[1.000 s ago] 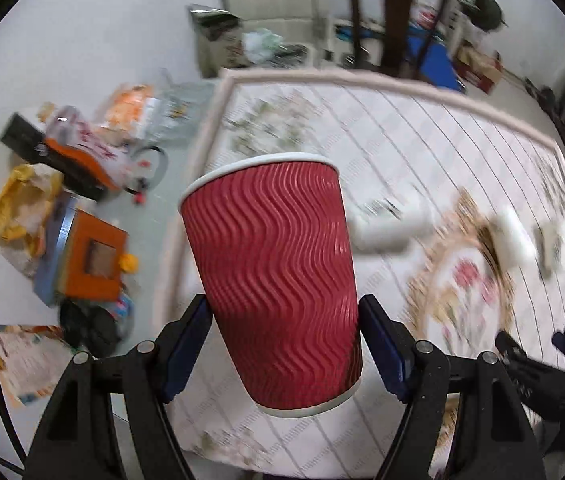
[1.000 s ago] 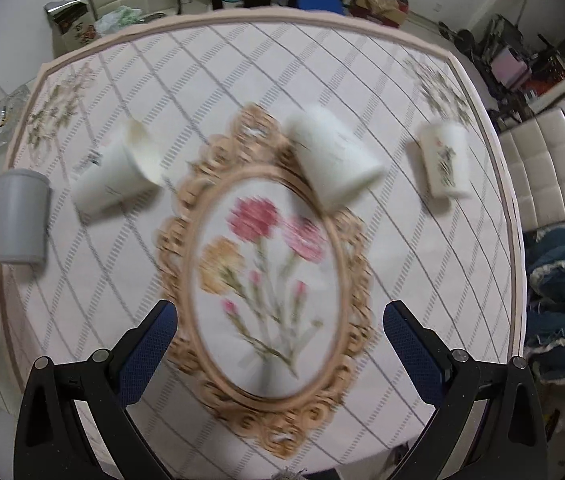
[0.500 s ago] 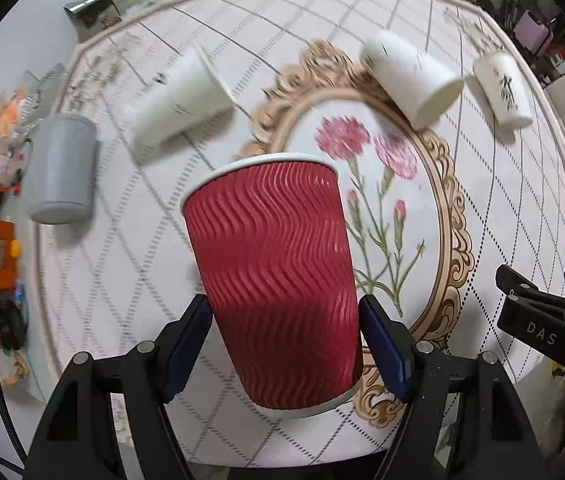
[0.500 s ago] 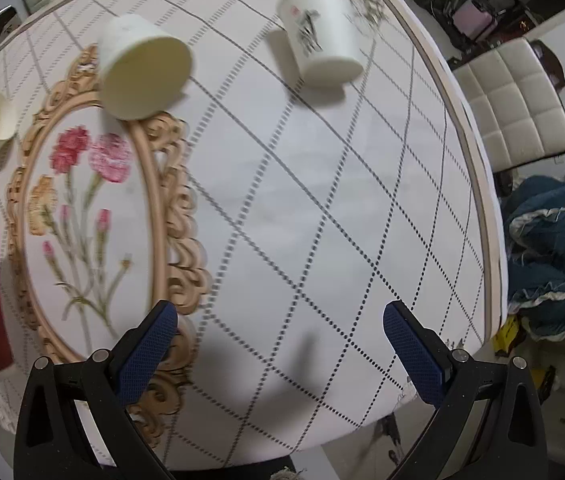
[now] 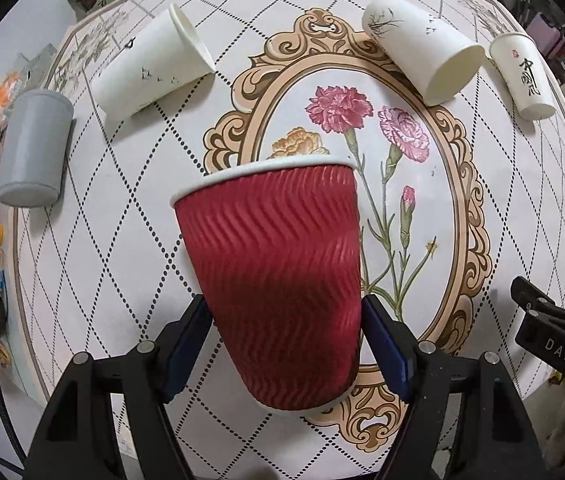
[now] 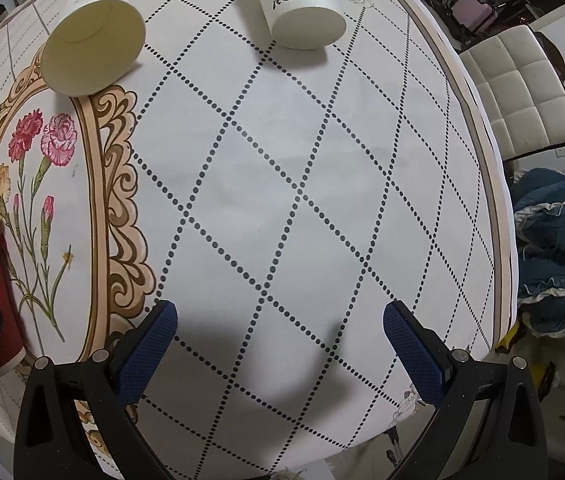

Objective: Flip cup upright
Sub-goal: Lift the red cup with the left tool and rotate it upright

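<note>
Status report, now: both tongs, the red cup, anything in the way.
Left tongs shut on red cup, rim away from camera, above the table. Right tongs open, holding nothing. White cups lying farther off, none blocking.

The left gripper (image 5: 286, 344) clamps a red ripple-walled paper cup (image 5: 278, 280) above the floral tablecloth (image 5: 482, 200); two white paper cups (image 5: 154, 68) (image 5: 422, 48) lie tipped beyond.

left gripper (image 5: 286, 344) fingers clamped, right gripper (image 6: 280, 344) spread wide
</note>
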A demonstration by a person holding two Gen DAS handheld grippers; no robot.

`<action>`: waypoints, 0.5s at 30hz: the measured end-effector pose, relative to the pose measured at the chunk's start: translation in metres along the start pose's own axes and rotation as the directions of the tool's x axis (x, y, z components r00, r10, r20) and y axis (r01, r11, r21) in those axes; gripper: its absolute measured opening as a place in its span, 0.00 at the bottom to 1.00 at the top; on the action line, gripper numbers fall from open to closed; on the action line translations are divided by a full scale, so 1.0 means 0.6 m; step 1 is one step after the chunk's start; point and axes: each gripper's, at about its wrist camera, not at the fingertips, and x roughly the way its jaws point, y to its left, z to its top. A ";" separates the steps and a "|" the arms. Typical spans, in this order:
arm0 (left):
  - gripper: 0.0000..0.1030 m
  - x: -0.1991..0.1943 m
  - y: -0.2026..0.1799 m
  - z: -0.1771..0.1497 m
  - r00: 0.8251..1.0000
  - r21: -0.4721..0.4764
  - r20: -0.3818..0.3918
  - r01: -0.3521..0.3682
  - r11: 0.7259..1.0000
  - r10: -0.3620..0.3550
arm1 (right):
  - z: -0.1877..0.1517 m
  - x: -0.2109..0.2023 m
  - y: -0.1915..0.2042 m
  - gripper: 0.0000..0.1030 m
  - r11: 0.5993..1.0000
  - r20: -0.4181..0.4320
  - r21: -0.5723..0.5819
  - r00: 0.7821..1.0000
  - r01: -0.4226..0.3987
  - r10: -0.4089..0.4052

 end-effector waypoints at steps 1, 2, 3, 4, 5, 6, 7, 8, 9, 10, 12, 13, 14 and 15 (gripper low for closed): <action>0.72 0.004 0.002 0.006 1.000 -0.007 -0.008 0.006 1.000 -0.006 | -0.002 -0.002 0.002 1.00 1.000 -0.001 0.000 1.000 0.000 0.000; 0.73 0.007 0.004 0.008 1.000 -0.014 -0.019 0.010 1.000 -0.011 | 0.000 -0.002 0.001 1.00 1.000 -0.002 0.001 1.000 -0.001 0.001; 0.76 0.010 0.007 0.011 1.000 -0.015 -0.022 0.007 1.000 -0.007 | 0.000 -0.001 -0.001 1.00 1.000 -0.003 0.002 1.000 -0.002 0.002; 0.85 0.011 0.006 0.013 1.000 -0.015 -0.020 -0.001 1.000 0.001 | 0.000 -0.001 -0.003 1.00 1.000 -0.003 0.003 1.000 -0.003 0.003; 0.91 0.013 0.005 0.011 1.000 -0.015 -0.018 -0.003 1.000 0.003 | 0.002 0.004 -0.010 1.00 1.000 -0.004 0.005 1.000 -0.005 0.005; 1.00 0.015 0.006 0.011 1.000 -0.015 -0.020 -0.004 1.000 0.004 | 0.004 0.008 -0.016 1.00 1.000 -0.005 0.007 1.000 -0.007 0.007; 1.00 0.016 0.007 0.010 1.000 -0.014 -0.019 -0.004 1.000 0.003 | 0.006 0.008 -0.018 1.00 1.000 -0.004 0.010 1.000 -0.008 0.008; 1.00 0.018 0.007 0.004 1.000 -0.013 -0.019 -0.006 1.000 0.006 | 0.006 0.008 -0.019 1.00 1.000 -0.004 0.010 1.000 -0.008 0.008; 1.00 0.018 0.007 0.004 1.000 -0.012 -0.018 -0.009 1.000 0.008 | 0.007 0.010 -0.021 1.00 1.000 -0.004 0.011 1.000 -0.008 0.008; 1.00 0.017 0.007 0.003 1.000 -0.011 -0.013 -0.009 1.000 0.009 | 0.008 0.010 -0.023 1.00 1.000 -0.004 0.013 1.000 -0.008 0.008; 1.00 0.016 0.003 0.001 1.000 -0.014 -0.010 -0.013 1.000 0.013 | 0.007 0.009 -0.025 1.00 1.000 -0.002 0.016 1.000 -0.009 0.009; 1.00 0.015 0.004 0.001 1.000 -0.018 -0.008 -0.010 1.000 0.010 | 0.007 0.009 -0.026 1.00 1.000 -0.001 0.018 1.000 -0.010 0.010; 1.00 0.008 0.002 0.001 1.000 -0.020 -0.007 -0.011 1.000 0.011 | 0.007 0.009 -0.027 1.00 1.000 0.000 0.020 1.000 -0.011 0.011; 1.00 0.004 0.003 0.001 1.000 -0.022 -0.004 -0.012 1.000 0.012 | 0.005 0.007 -0.029 1.00 1.000 0.001 0.022 1.000 -0.012 0.012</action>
